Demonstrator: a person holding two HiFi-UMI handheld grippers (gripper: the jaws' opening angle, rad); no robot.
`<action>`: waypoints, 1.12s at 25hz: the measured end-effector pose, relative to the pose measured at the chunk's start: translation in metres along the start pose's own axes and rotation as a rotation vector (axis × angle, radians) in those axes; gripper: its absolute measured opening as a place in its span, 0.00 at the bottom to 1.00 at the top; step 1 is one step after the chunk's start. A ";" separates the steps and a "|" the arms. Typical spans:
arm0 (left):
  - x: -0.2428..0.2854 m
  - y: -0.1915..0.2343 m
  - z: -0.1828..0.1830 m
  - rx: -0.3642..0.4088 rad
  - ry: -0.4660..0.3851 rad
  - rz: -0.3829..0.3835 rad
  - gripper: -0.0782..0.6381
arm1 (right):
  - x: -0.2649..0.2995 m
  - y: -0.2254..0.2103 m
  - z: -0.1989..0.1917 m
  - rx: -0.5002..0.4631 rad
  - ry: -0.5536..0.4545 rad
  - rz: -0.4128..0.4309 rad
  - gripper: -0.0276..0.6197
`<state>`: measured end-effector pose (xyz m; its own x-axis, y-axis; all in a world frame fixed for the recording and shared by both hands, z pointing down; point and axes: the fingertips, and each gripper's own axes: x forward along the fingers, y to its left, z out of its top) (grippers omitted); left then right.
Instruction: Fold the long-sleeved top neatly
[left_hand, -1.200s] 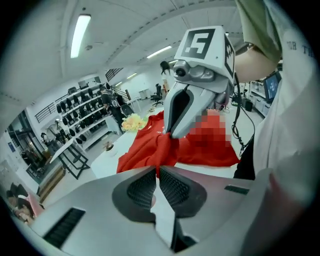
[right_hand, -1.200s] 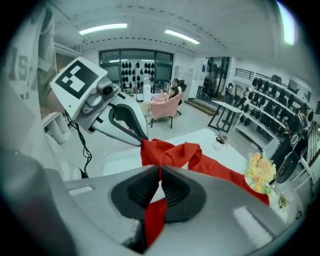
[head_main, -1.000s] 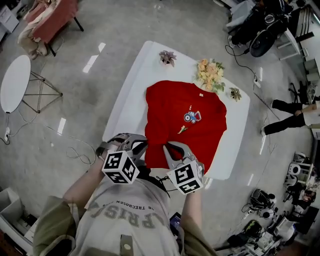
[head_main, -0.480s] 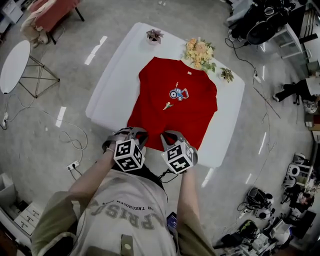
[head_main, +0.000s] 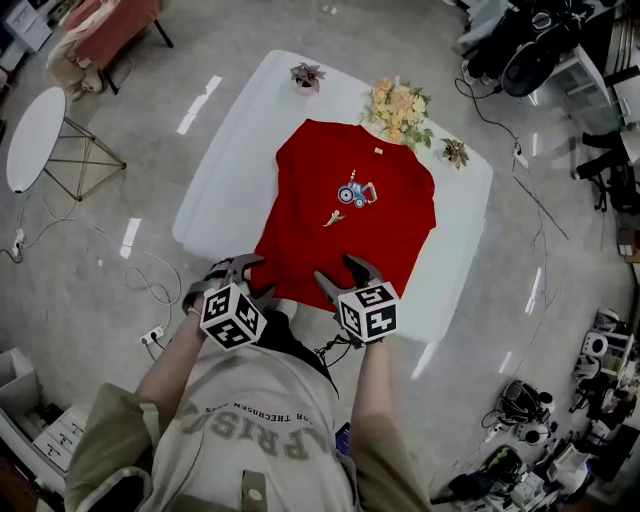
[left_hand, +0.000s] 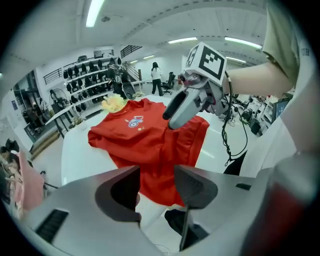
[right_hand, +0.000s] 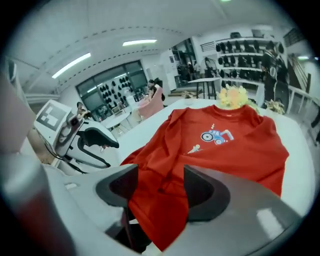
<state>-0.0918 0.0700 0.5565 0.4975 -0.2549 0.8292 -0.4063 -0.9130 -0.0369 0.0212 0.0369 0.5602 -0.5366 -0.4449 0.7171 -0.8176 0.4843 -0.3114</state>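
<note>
Presently in view: a red long-sleeved top (head_main: 345, 225) is spread on a white table (head_main: 225, 170), with both grippers held at the near edge.
Top, placement: it is laid flat with the front up, the collar at the far side and the hem at the near side.
Top, hem: the near hem is draped over the near table edge and is somewhat rumpled there.
Top, print: a small tractor motif (head_main: 352, 193) is seen on the chest.
Left gripper (head_main: 245, 278): it is held at the near left corner of the hem. Its jaws have just been opening and are spread. Red cloth is seen through the gap, but it is not pressed by the pads.
Right gripper (head_main: 345, 280): it is held at the near right part of the hem. Its jaws have just been opening and are spread wide. The hanging hem is seen in the gap and is not pinched.
Far table edge: a bouquet (head_main: 398, 108) is placed just beyond the collar, with a small plant (head_main: 306, 75) to its left and another small plant (head_main: 455, 152) to its right.
Floor, far left: a round white side table (head_main: 35, 150) is set well apart from the table.
</note>
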 end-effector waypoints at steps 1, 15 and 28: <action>-0.001 0.008 -0.005 -0.001 0.011 0.005 0.41 | 0.010 -0.002 -0.004 0.035 0.026 -0.004 0.48; -0.017 0.115 0.018 0.125 -0.069 -0.072 0.41 | 0.015 0.017 0.029 0.120 0.148 -0.098 0.13; 0.036 0.149 0.053 0.193 -0.026 -0.048 0.41 | -0.065 -0.095 0.001 0.278 0.147 -0.301 0.12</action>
<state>-0.0938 -0.0923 0.5513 0.5331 -0.2153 0.8182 -0.2286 -0.9678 -0.1057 0.1338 0.0188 0.5425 -0.2466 -0.4133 0.8765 -0.9690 0.1190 -0.2165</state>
